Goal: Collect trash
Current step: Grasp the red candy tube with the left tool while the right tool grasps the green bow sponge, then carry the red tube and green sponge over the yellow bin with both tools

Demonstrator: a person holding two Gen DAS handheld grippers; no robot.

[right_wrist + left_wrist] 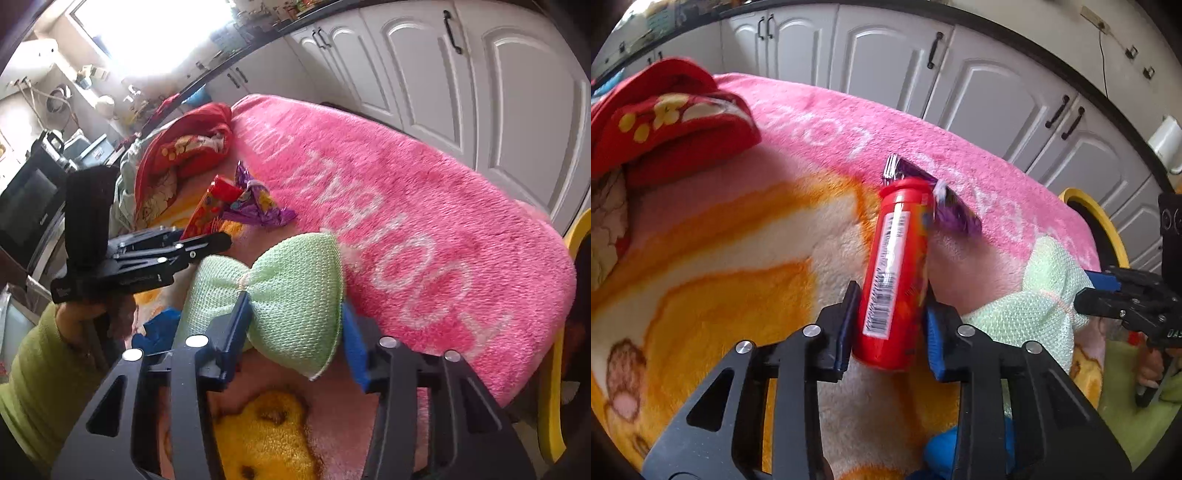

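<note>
- The left tongs (892, 325) were clamped on the lower part of a red tube (895, 273), one blue pad on each side of it, its barcode label facing the camera.
- The tube stood tilted over a fleece blanket (720, 258) patterned in pink, orange and cream; its capped end pointed away from the camera.
- A crumpled purple wrapper (945, 199) lay on the blanket just behind the tube's cap, touching it or very nearly.
- The right tongs (295, 332) were clamped on one lobe of a pale green mesh sponge (291, 291), which was cinched at its middle like a bow; the left pad sat at the cinch and the right pad at the sponge's outer edge.
- The sponge's other lobe stuck out to the left, free of the pads.
- In the right wrist view, the left tongs reached in from the left, held by a hand (79, 314) in a green sleeve (40, 373).
- A red cloth with yellow flowers (665, 122) lay bunched at the blanket's far left.
- White cabinet doors (886, 62) with dark handles stood behind.
- Something blue (159, 332) lay beside the sponge; what it was could not be told.
</note>
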